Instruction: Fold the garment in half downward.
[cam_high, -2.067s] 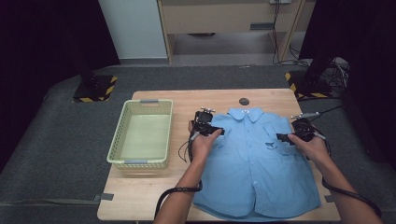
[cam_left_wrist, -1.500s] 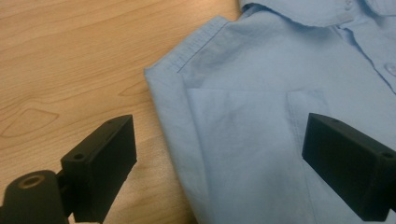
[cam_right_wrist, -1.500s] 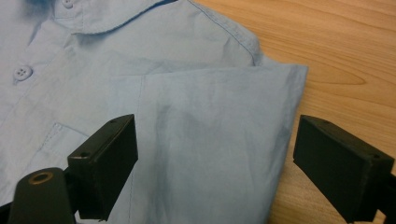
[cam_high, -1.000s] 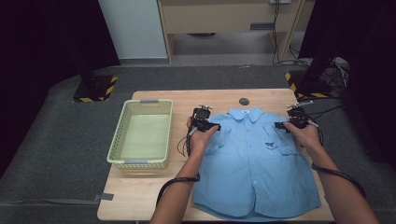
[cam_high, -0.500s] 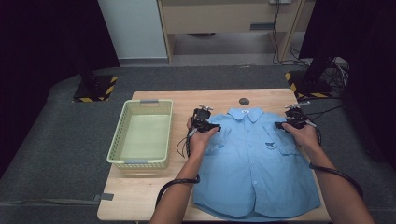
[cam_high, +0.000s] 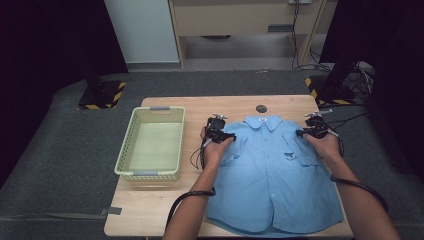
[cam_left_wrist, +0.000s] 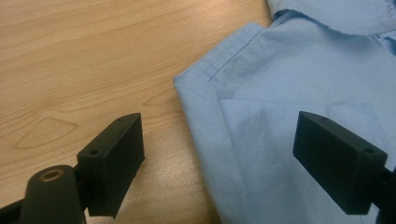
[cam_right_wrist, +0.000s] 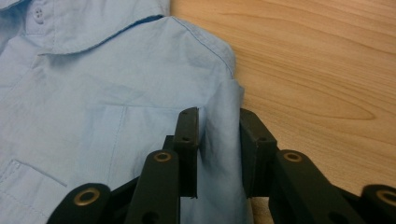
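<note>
Light-blue short-sleeved button shirt (cam_high: 272, 175) lies flat, front up, on the wooden table (cam_high: 150, 210), long axis near-to-far: hem at the near edge, collar pointing away. Left gripper (cam_high: 218, 131) jaws wide apart, holding nothing, straddling the shirt's shoulder edge; right gripper (cam_high: 314, 129) nearly closed, pinching a raised fold at the other shoulder. Pale-green plastic mesh basket (cam_high: 131, 150) sits just left of the shirt.

A lab or test studio: dark curtains (cam_high: 55, 45) hang beyond the grippers, hazard-striped stand bases (cam_high: 100, 95) sit on grey carpet (cam_high: 60, 165), and loose cables (cam_high: 357, 75) trail past the bare wooden table (cam_high: 150, 210).
</note>
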